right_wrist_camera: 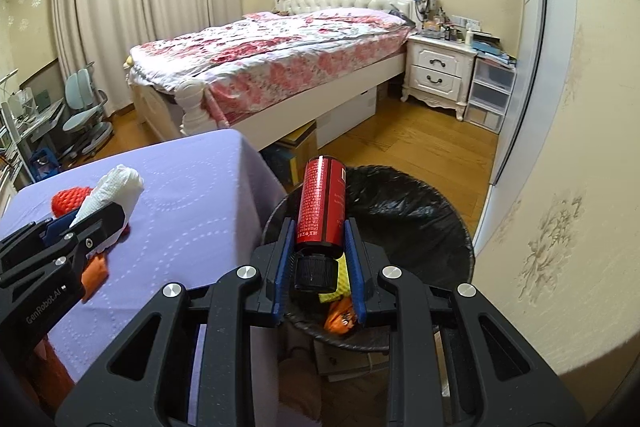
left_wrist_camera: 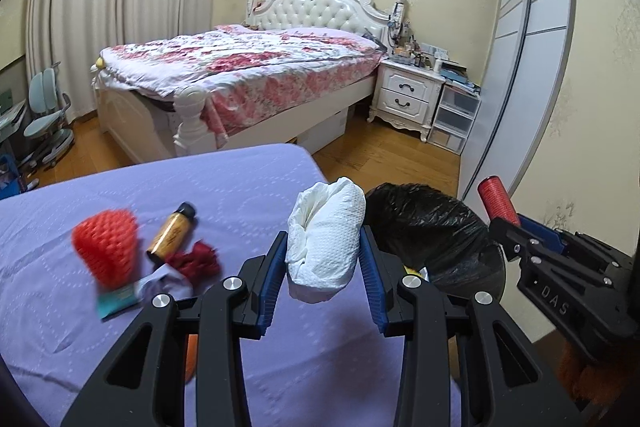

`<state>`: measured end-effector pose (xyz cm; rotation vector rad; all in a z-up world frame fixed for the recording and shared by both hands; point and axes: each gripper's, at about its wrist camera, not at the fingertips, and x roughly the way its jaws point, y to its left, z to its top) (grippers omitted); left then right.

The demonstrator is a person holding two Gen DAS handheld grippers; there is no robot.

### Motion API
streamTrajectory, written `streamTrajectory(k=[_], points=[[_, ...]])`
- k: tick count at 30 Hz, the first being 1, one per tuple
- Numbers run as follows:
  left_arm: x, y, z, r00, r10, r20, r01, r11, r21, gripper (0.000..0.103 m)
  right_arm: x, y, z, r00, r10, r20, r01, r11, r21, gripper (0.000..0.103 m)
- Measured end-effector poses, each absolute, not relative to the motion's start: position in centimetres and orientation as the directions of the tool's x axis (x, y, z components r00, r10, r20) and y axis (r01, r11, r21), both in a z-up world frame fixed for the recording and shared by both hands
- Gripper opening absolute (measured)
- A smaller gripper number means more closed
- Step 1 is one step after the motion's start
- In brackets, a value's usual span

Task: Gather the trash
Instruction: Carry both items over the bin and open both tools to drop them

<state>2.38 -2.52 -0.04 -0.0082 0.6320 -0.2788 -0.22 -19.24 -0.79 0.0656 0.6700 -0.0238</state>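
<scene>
A: What do we hold in the left tool (left_wrist_camera: 323,259)?

B: A crumpled white paper towel wad (left_wrist_camera: 326,239). It is soft, with a dotted embossed texture, and the blue ribbed pads are pressed on both its sides. It hangs above the edge of the table (left_wrist_camera: 248,183) covered with a lilac quilted cloth.

A: And our right tool (right_wrist_camera: 320,247)?

B: Its jaws are almost closed on a red cylindrical bottle with a black ribbed cap (right_wrist_camera: 322,207). The bottle has rows of small white print, too fine for us to read. It is just above the round bin lined with a glossy black plastic bag (right_wrist_camera: 420,211).

A: What is already in the bin?

B: We see a yellow piece (right_wrist_camera: 340,287) and an orange wrapper (right_wrist_camera: 340,319) at the bottom.

A: What remains on the table?

B: A red foam net sleeve (left_wrist_camera: 106,247), a small amber bottle with a black cap (left_wrist_camera: 172,233), a dark red crumpled scrap (left_wrist_camera: 198,259) and a teal packet (left_wrist_camera: 118,301), all close together.

A: Any readable writing?

B: "DAS" on the right tool's side, and "GenRobot.AI" on the left one.
</scene>
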Motion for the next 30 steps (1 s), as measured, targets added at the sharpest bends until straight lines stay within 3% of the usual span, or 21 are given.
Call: streamTrajectory(k=[30], points=[[8.9, -12.0, -2.9, 0.700, -0.284, -0.655, 0.361, 0.933, -0.020, 0.039, 5.4, -25.9, -5.1, 0.747, -0.034, -0.664, 0.134, 0.986, 0.100, 0.024]])
